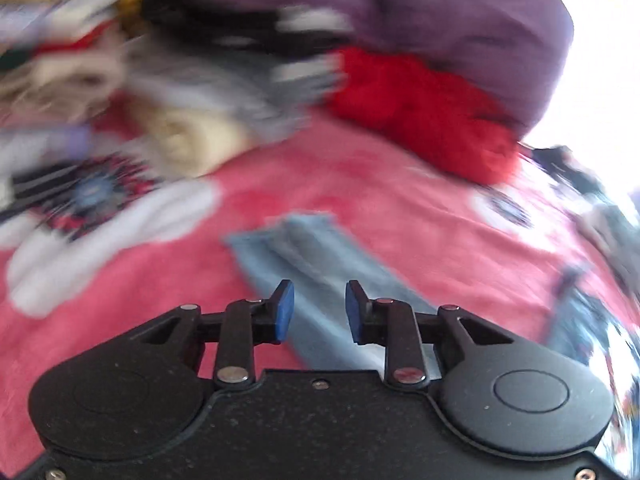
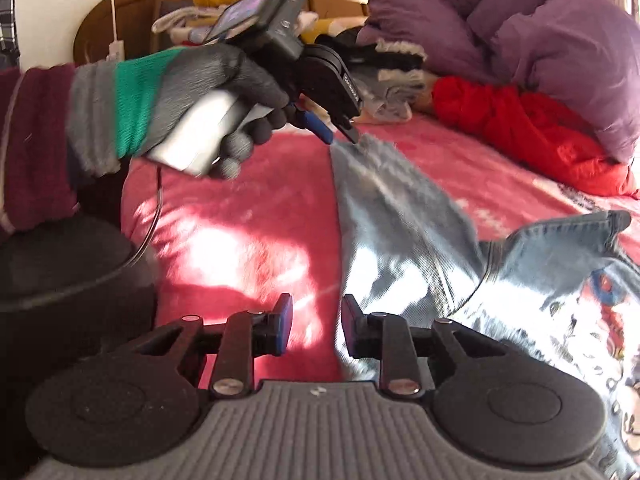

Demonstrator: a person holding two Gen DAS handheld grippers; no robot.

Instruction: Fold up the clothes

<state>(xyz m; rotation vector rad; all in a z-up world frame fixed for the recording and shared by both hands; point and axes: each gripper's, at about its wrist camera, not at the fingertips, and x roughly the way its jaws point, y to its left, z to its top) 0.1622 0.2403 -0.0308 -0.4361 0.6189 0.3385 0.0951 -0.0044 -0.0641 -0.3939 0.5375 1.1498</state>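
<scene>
The jeans (image 2: 400, 216) lie stretched along the red bed cover (image 2: 240, 240). The left hand-held gripper (image 2: 340, 136) hovers at the frayed leg hem (blurred), jaws parted, empty; the right hand-held gripper (image 2: 316, 330) gapes beside the denim.

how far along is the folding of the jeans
Early. Done: the jeans lie spread on the red bedspread, one leg stretched out. In hand: nothing; the left tool hovers at the hem, the right tool is open. Left: every fold, plus the pile.
</scene>
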